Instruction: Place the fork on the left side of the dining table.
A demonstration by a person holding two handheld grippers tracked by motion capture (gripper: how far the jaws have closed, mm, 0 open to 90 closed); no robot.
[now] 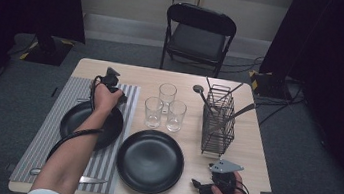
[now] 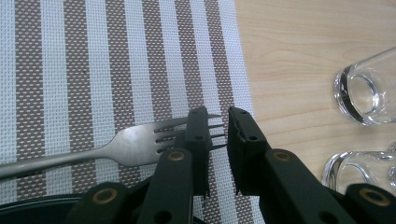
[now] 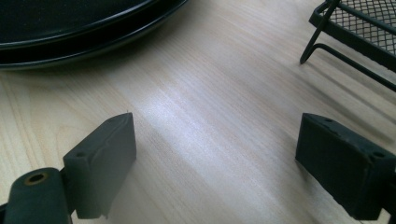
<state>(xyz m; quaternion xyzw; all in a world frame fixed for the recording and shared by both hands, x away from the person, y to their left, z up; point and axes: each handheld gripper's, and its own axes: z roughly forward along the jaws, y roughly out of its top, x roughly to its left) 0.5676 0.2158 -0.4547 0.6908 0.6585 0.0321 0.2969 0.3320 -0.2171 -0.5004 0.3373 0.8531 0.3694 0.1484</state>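
A metal fork [image 2: 126,147] lies on the striped placemat [image 2: 93,70], tines toward the bare wood. My left gripper [image 2: 218,116] hovers low over the tines with only a narrow gap between its jaws. The tine tips show in that gap and the left jaw covers part of the tines; I see no pad pressing on them. In the high view the left gripper [image 1: 111,81] is at the mat's far end, beyond a black plate [image 1: 77,115]. My right gripper [image 1: 197,185] rests near the table's front right, and in its own view the right gripper [image 3: 215,154] stands wide open over bare wood.
A second black plate [image 1: 150,161] sits at centre front. Three glasses [image 1: 167,94] stand mid-table, two close to my left jaws [image 2: 366,91]. A wire cutlery rack [image 1: 219,121] with utensils stands at right. A knife [image 1: 93,181] lies at the mat's near end.
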